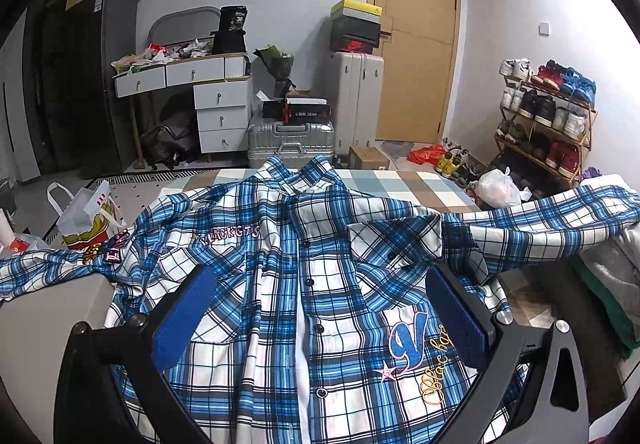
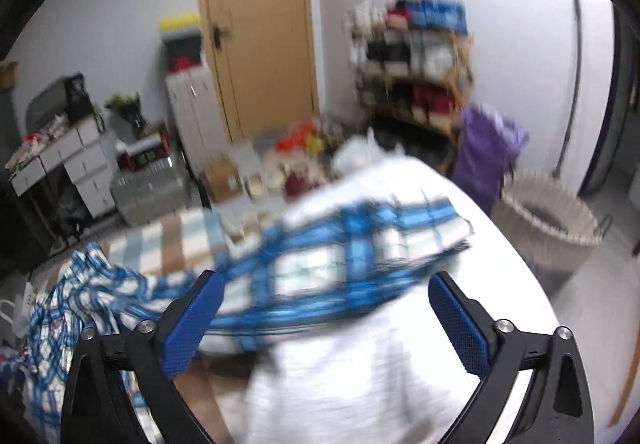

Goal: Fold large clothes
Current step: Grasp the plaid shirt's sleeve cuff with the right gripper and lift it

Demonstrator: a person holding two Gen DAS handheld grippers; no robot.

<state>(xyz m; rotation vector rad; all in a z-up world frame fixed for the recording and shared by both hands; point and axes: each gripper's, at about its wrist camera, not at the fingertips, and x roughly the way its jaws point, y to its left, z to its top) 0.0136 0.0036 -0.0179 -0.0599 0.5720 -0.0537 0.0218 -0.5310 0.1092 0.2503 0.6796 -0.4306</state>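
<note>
A blue-and-white plaid shirt (image 1: 320, 264) lies face up and buttoned on the checked bed cover (image 1: 400, 181), collar toward the far edge. My left gripper (image 1: 318, 276) hovers over its chest, open, with the blue pads (image 1: 184, 320) wide on either side of the button line. One sleeve (image 1: 560, 211) stretches right onto a pile of pale clothes (image 1: 616, 256). In the blurred right wrist view, that plaid sleeve (image 2: 340, 256) lies across a white pile (image 2: 360, 384) just ahead of my right gripper (image 2: 325, 280). It is open, and its pads do not press on the cloth.
Past the bed's far edge are silver suitcases (image 1: 290, 141), a white drawer desk (image 1: 208, 91), a wooden door (image 1: 416, 31) and a shoe rack (image 1: 548, 119). A paper bag (image 1: 90, 219) stands at the left. A wicker basket (image 2: 548, 219) and a purple bag (image 2: 488, 151) sit on the right.
</note>
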